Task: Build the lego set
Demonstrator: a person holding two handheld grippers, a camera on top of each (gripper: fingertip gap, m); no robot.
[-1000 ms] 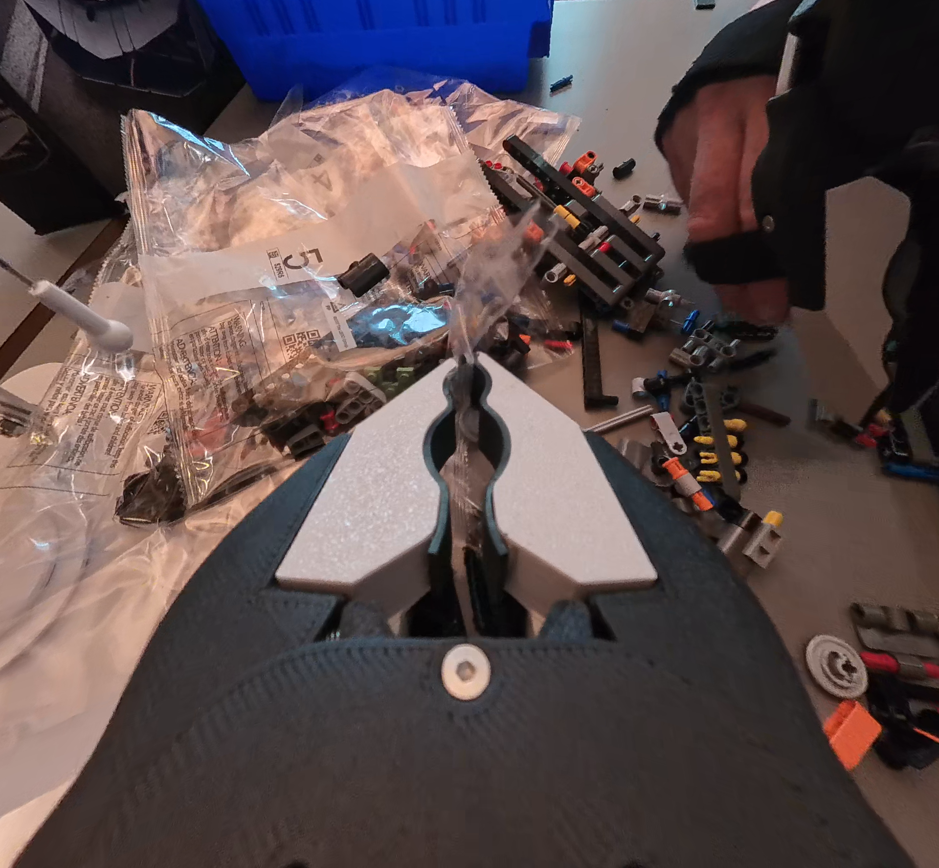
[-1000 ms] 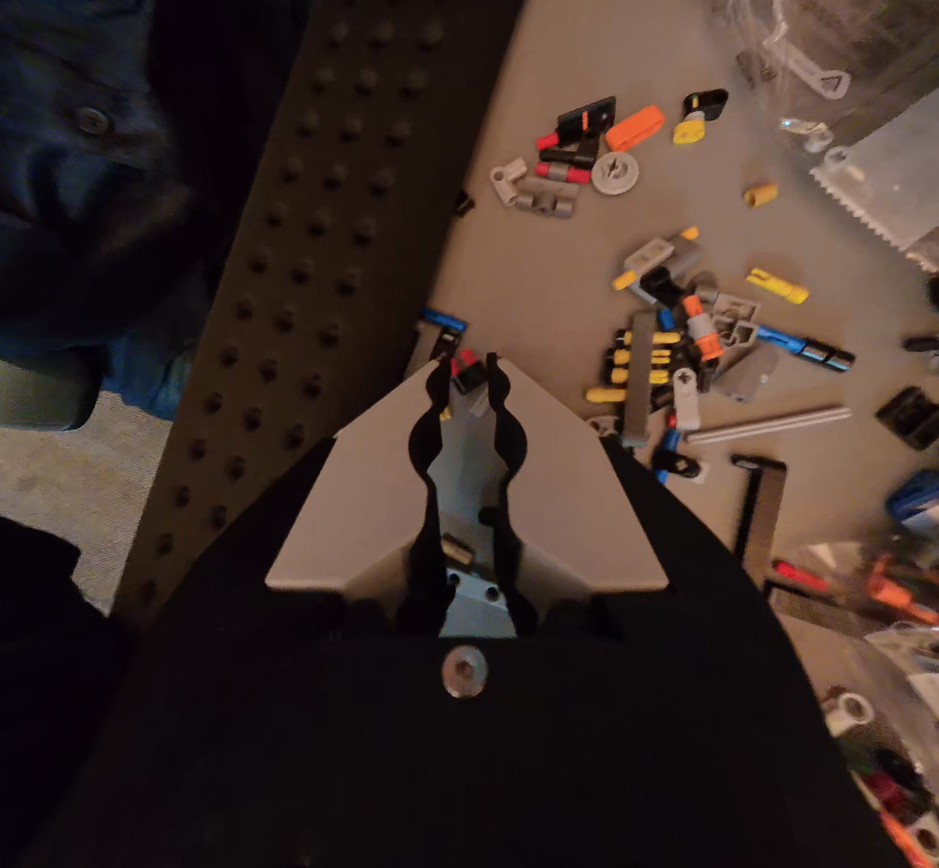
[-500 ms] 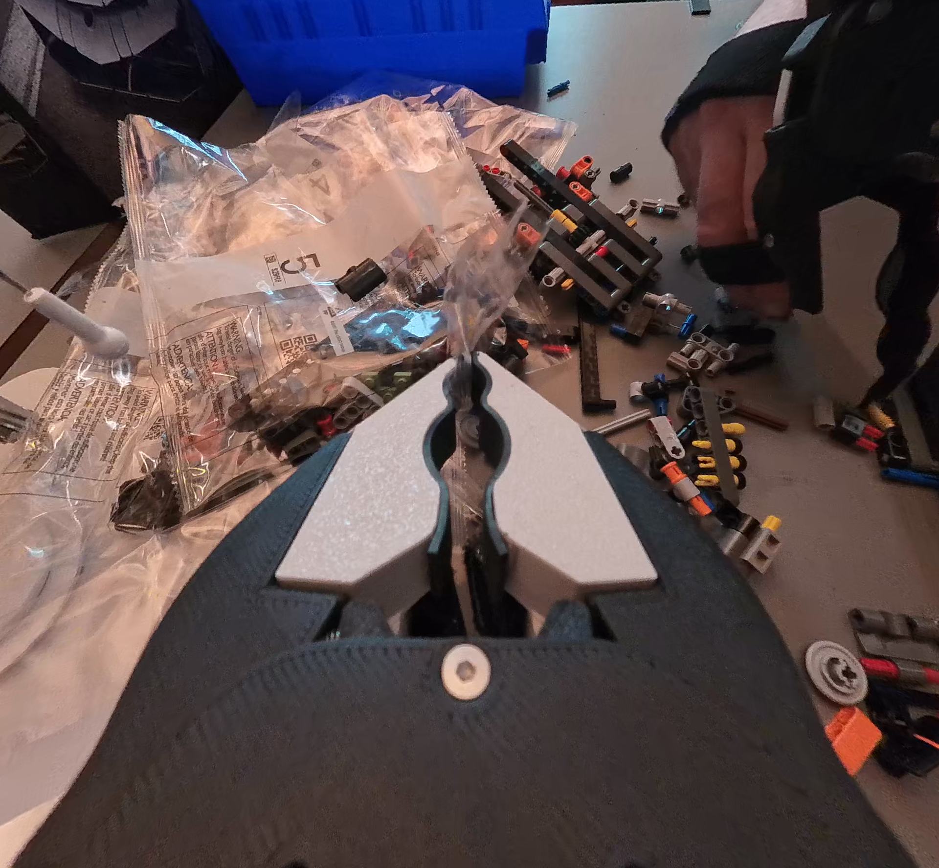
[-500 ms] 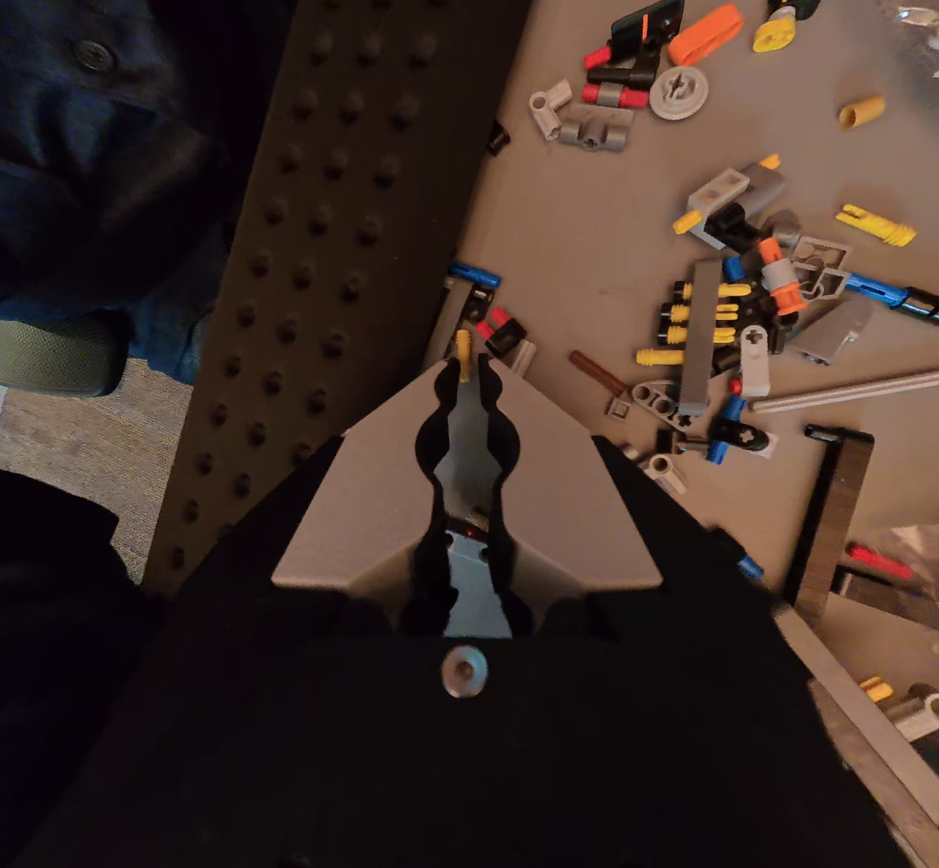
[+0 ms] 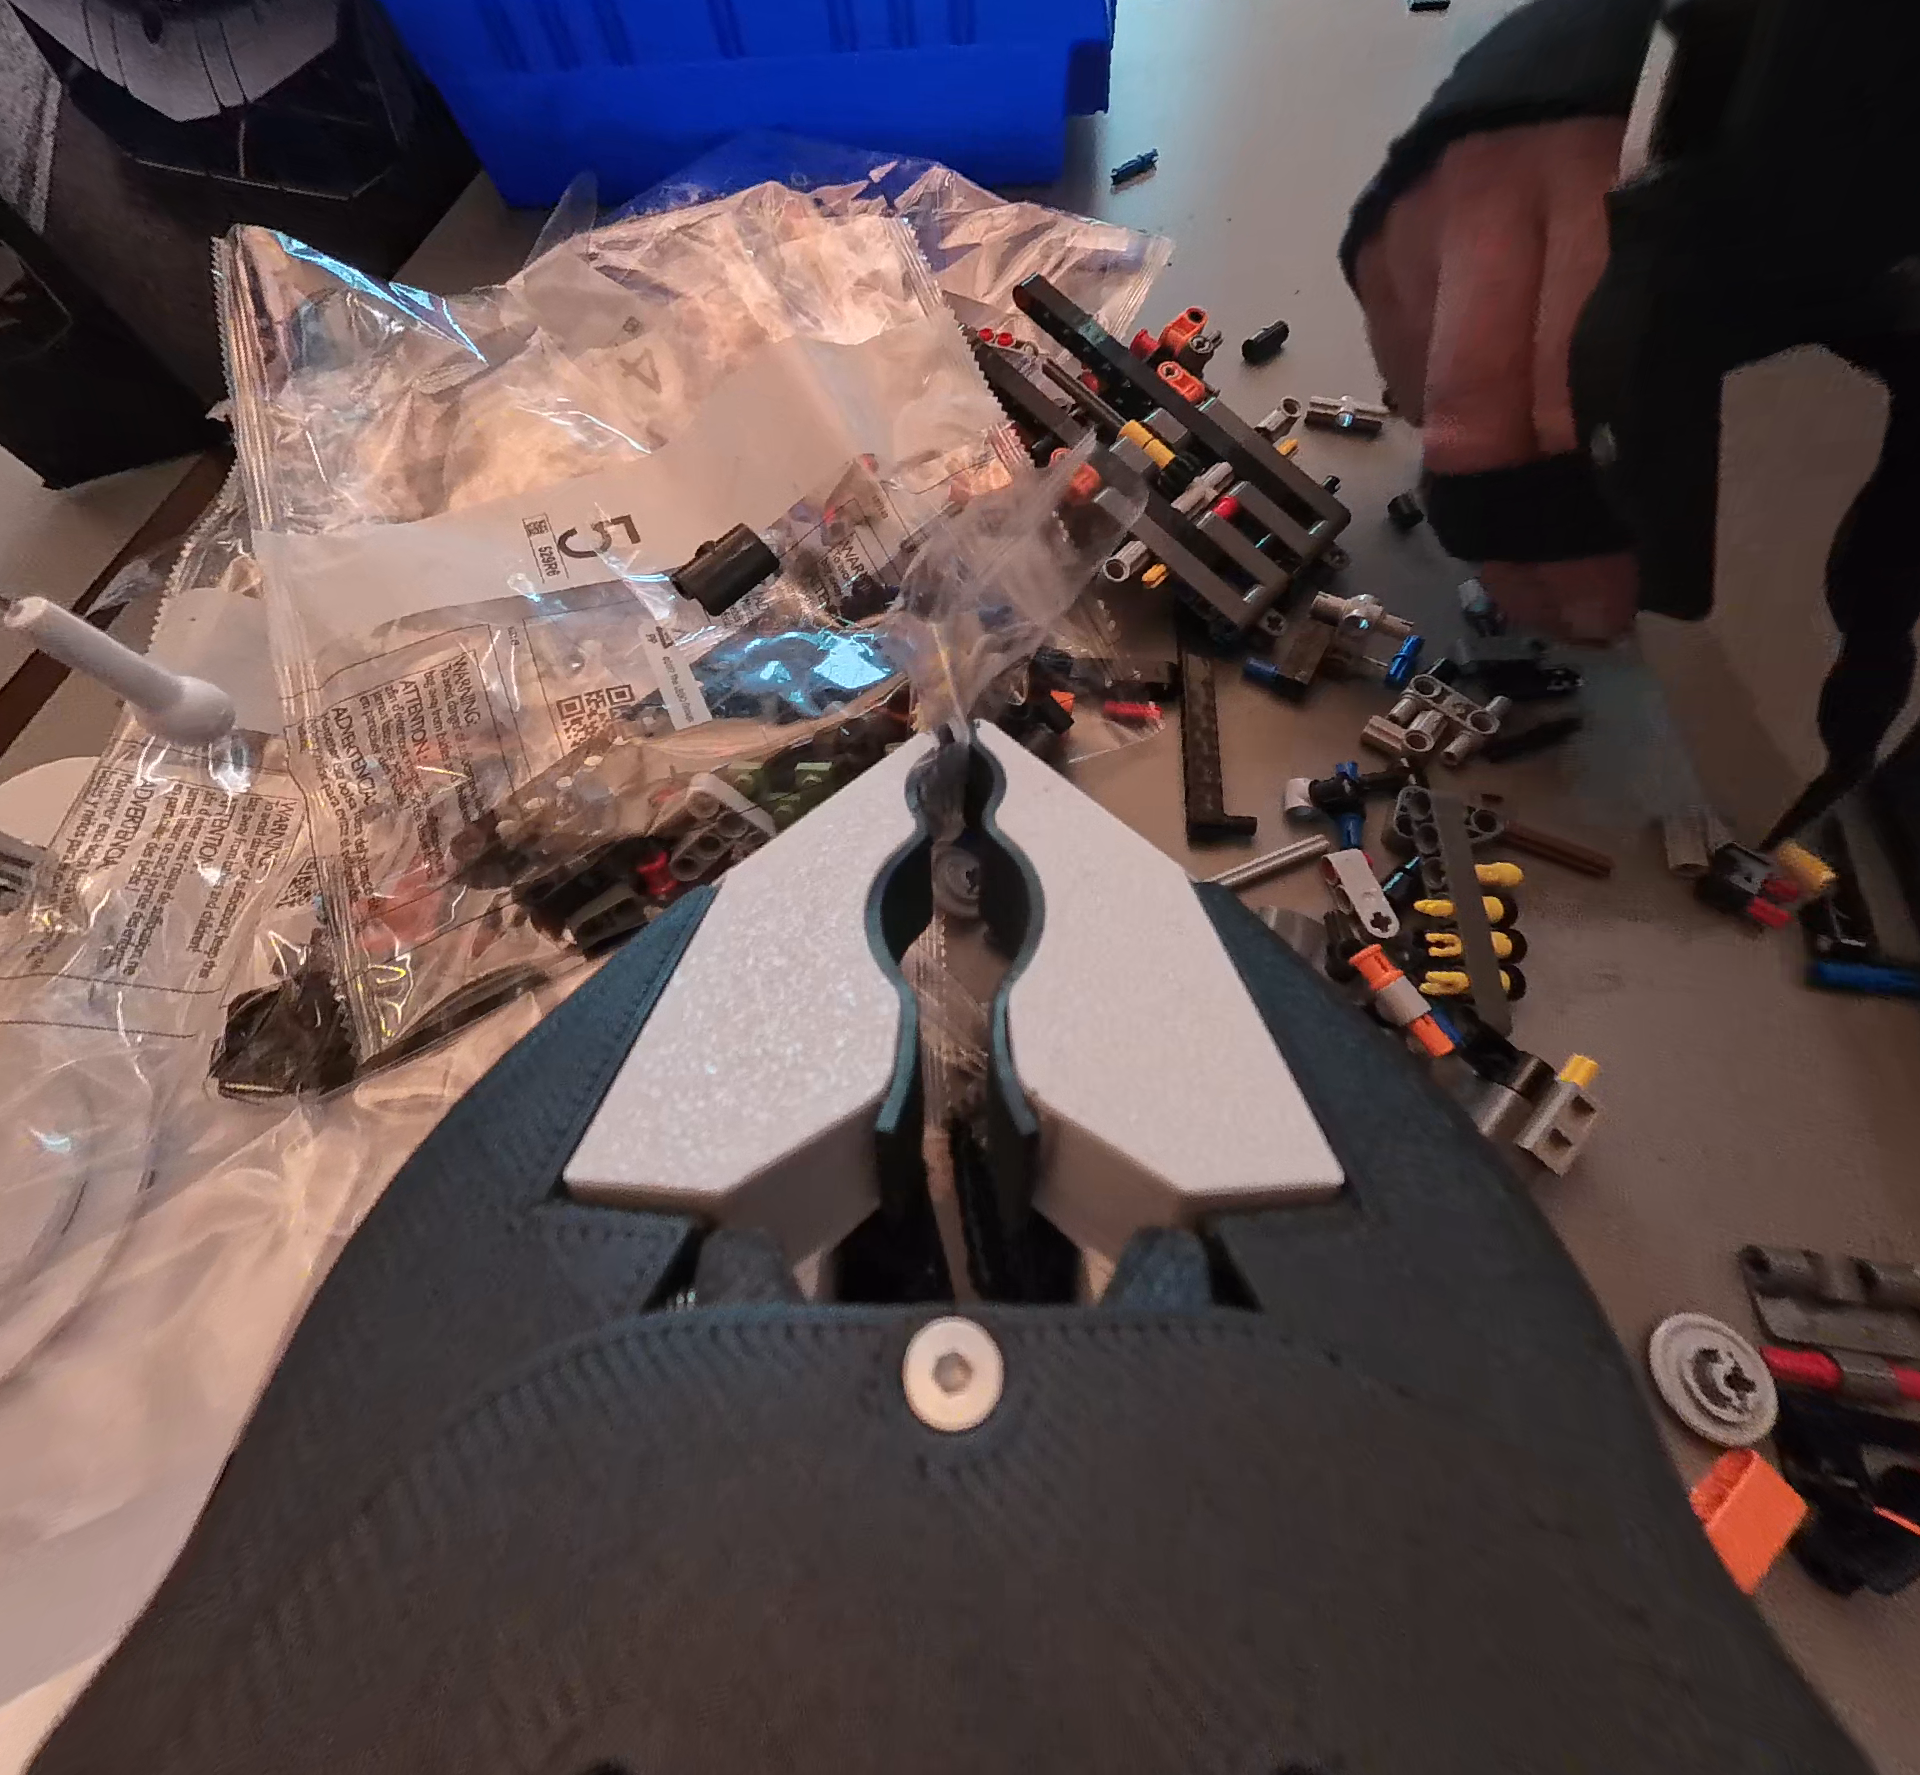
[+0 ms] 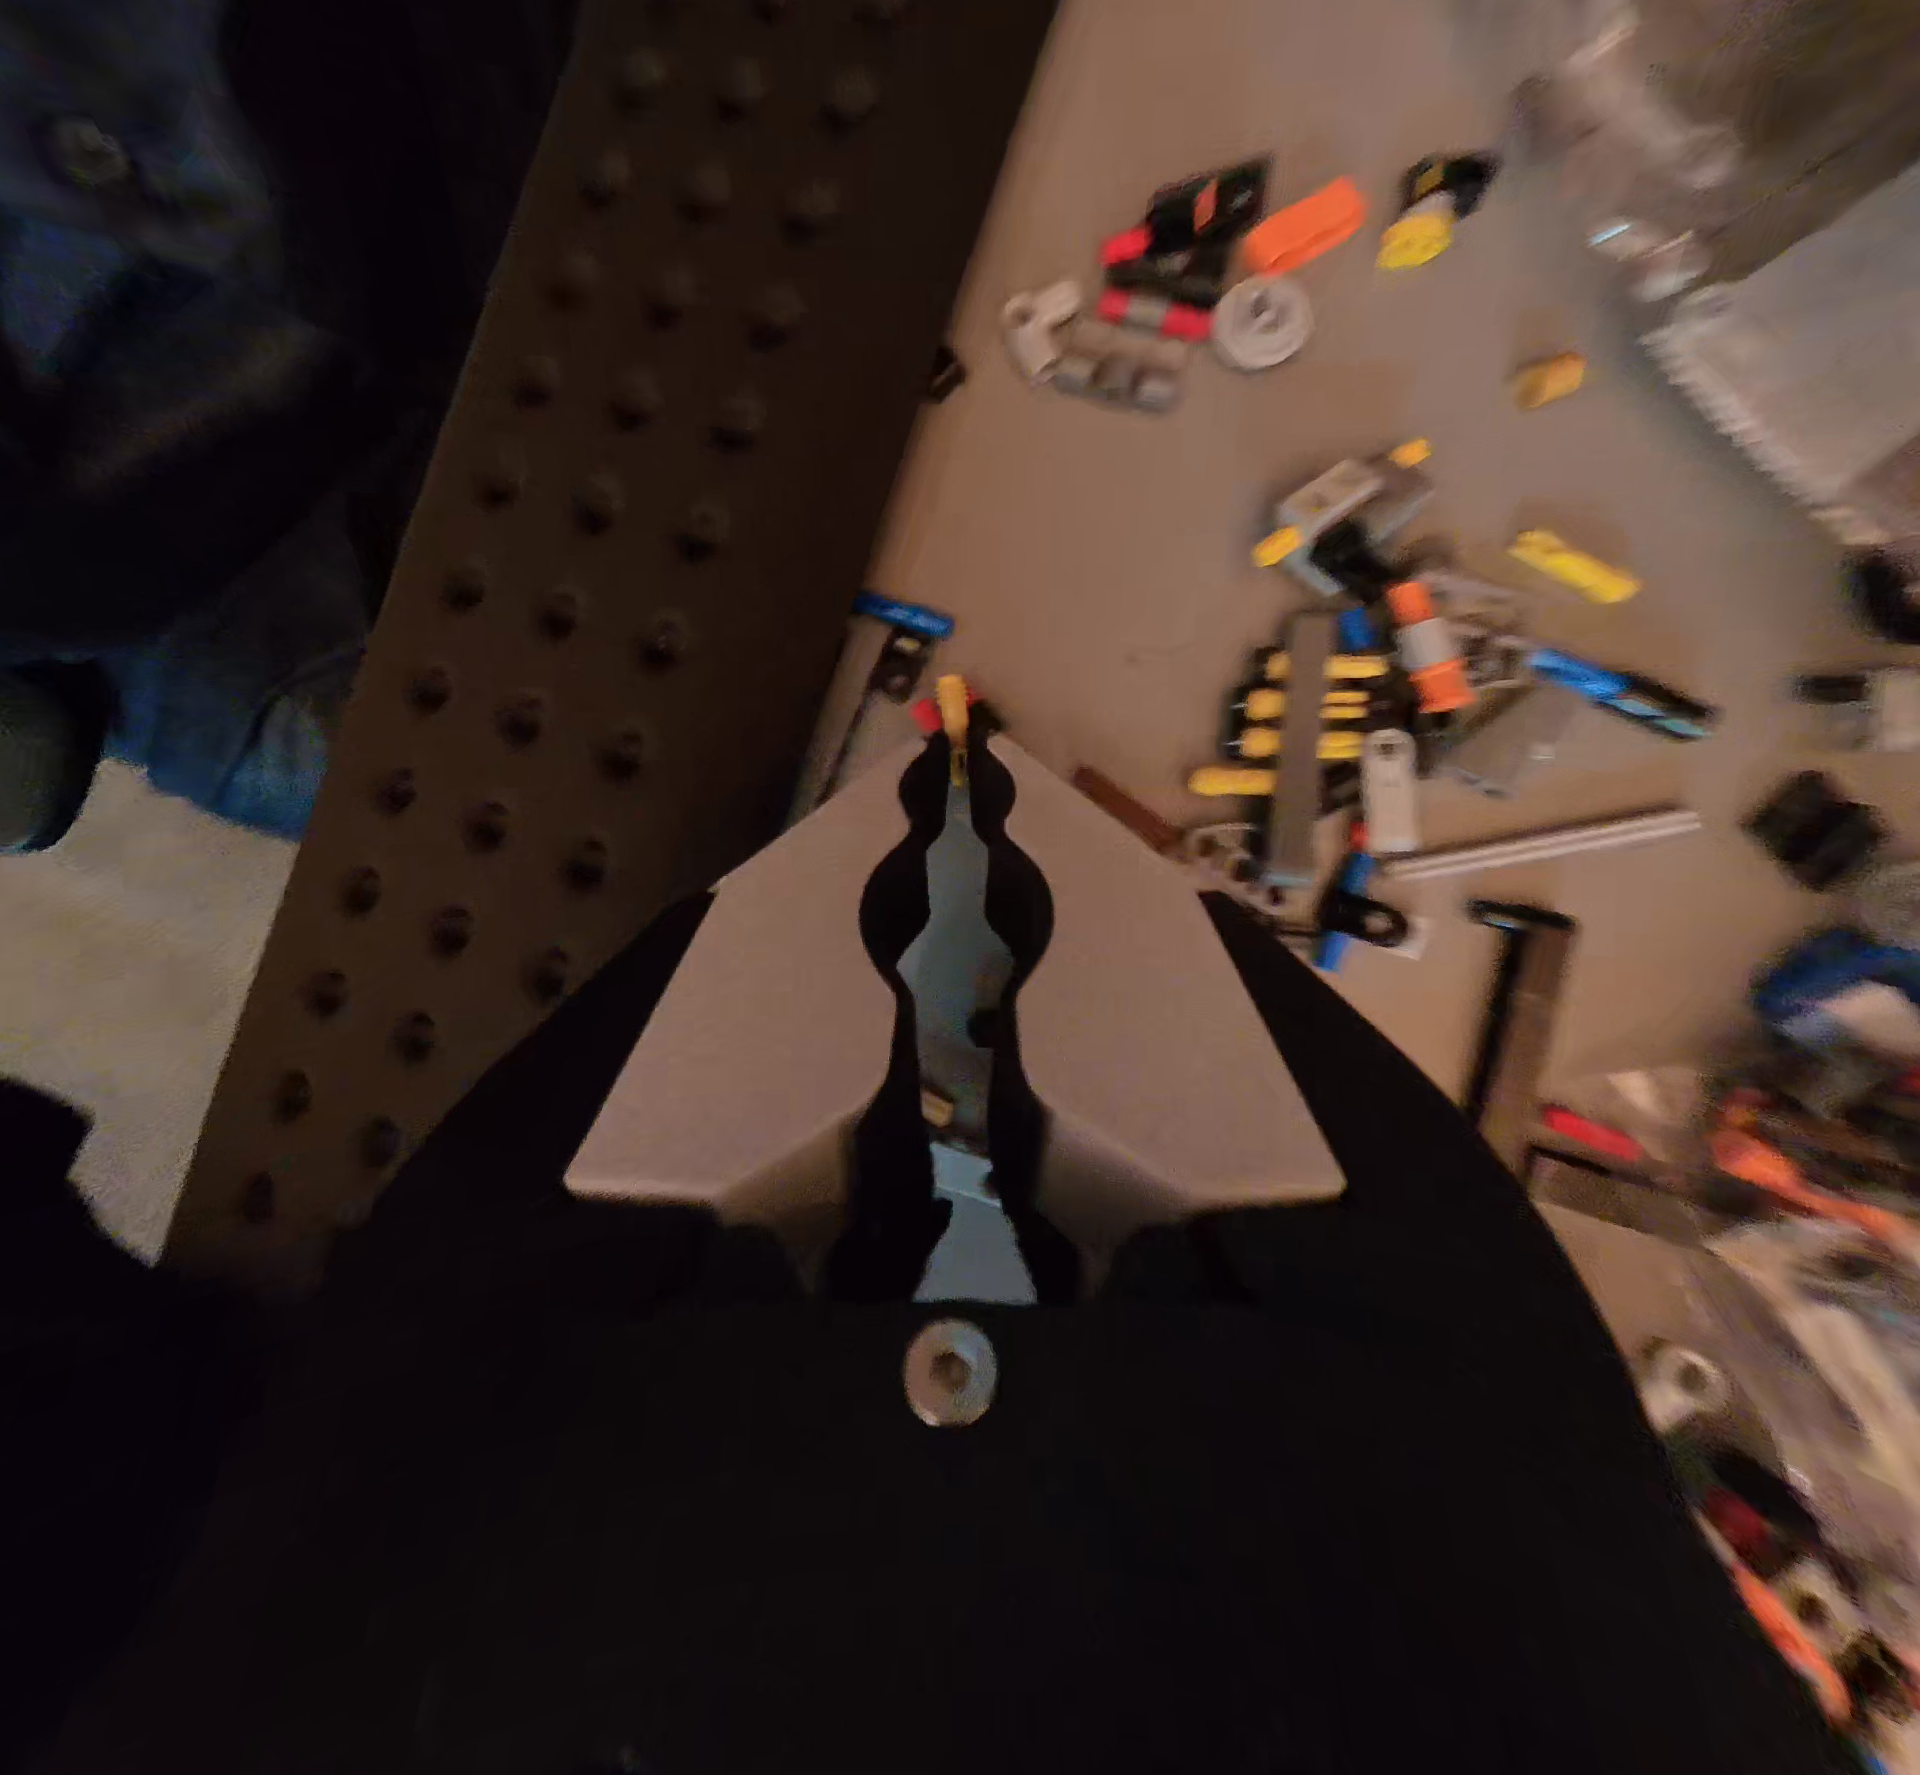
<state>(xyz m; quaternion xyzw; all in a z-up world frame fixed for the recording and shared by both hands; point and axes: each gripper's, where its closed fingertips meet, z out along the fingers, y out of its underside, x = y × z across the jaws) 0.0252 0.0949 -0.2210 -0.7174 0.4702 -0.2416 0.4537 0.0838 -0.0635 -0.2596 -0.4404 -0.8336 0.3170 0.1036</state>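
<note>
My left gripper (image 5: 956, 757) is shut on a crumpled corner of a clear plastic bag (image 5: 987, 562), which sticks up past its tips. In front of it lies a partly built dark frame assembly (image 5: 1195, 468) with coloured pins. My right gripper (image 6: 953, 751) is shut on a small yellow pin (image 6: 951, 702), beside a dark studded plate (image 6: 623, 478). Loose pieces (image 6: 1340, 686) lie to its right. In the left wrist view a person's hand (image 5: 1496, 354) holds that gripper over the loose pieces (image 5: 1455, 904).
Clear bags of parts (image 5: 582, 499) cover the table's left side. A blue bin (image 5: 748, 11) stands at the back. An orange piece (image 5: 1745, 1512) and a grey disc (image 5: 1709, 1377) lie near right. The right wrist view is blurred by motion. Left tips to right tips: about 15 cm. The grey disc (image 5: 1709, 1377) is closer to my right gripper, around 11 cm from its tips; the left tips are 15 cm off. The right camera catches it too, in the right wrist view (image 6: 1265, 315).
My right gripper moved onto the yellow pin near the studded plate and shut on it. My left gripper stayed shut on the bag and hardly moved.
</note>
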